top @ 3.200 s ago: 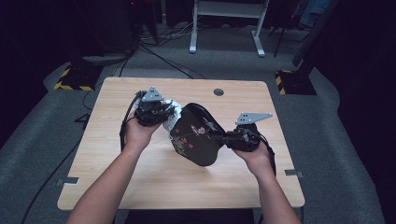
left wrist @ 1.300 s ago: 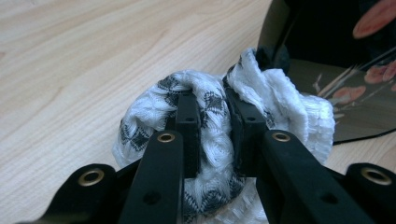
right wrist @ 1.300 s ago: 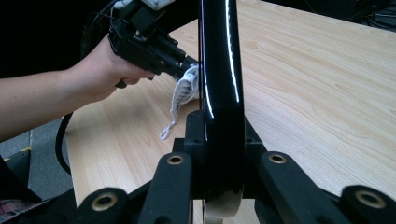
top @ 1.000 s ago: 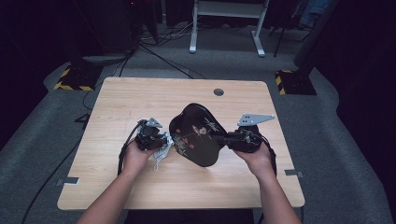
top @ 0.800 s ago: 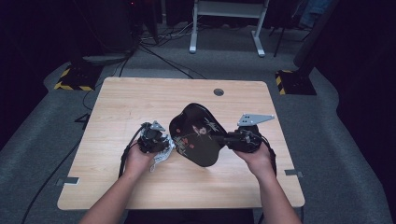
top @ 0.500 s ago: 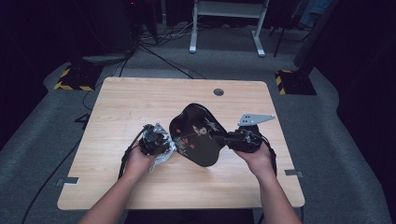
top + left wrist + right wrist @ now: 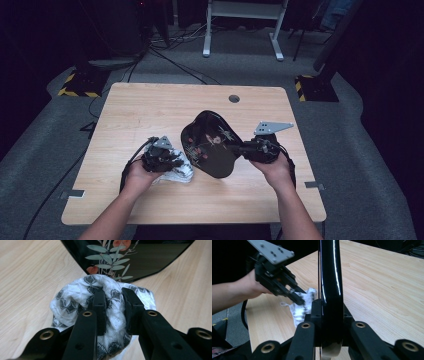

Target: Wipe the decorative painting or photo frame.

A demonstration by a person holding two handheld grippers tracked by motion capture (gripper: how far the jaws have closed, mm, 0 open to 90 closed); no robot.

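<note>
On table (image 7: 150, 107): cloth (image 7: 110, 305) gripped; tray (image 7: 212, 142) clamped.

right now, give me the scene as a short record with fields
work in hand: wiping a tray with a cloth
left hand-held gripper: shut on the white patterned cloth, just beside the tray's edge
right hand-held gripper: shut on the rim of the black lacquer tray, held tilted above the table
tray decoration: leaves and orange-red rounds
surface: light wooden table
</note>
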